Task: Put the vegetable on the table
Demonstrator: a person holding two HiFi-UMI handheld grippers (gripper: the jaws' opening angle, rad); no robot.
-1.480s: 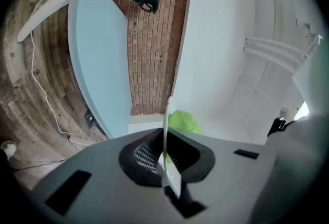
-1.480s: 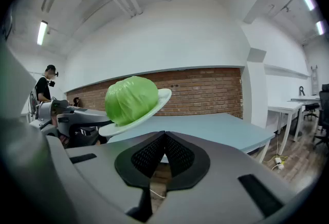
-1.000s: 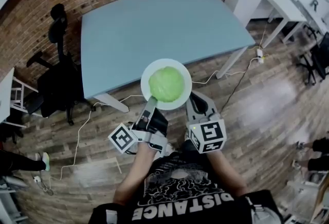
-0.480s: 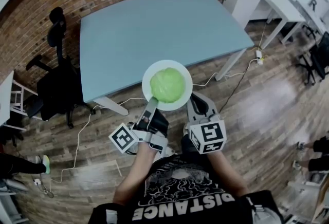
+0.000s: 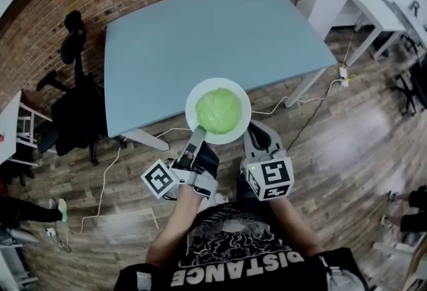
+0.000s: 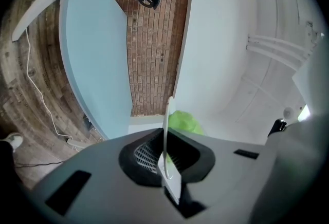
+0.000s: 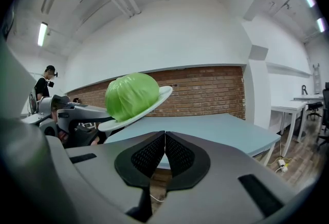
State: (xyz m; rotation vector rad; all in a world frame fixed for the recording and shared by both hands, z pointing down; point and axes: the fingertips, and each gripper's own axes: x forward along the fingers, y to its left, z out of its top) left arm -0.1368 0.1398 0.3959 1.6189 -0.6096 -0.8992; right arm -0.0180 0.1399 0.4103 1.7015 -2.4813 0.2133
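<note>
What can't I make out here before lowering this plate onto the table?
Head view: the round white plate covers the light blue table's near edge; its height above the table is unreadable.
Left gripper view: the edge-on plate and the left gripper's body hide most of the round green cabbage.
Right gripper view: the right gripper's body hides much of the table's near edge.

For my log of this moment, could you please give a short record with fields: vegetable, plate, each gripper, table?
vegetable: green cabbage, lying on the white plate
plate: held in the air, not on the table
left gripper: shut on the plate's rim
right gripper: shut, nothing between its fingers
table: light blue, ahead of the person
</note>
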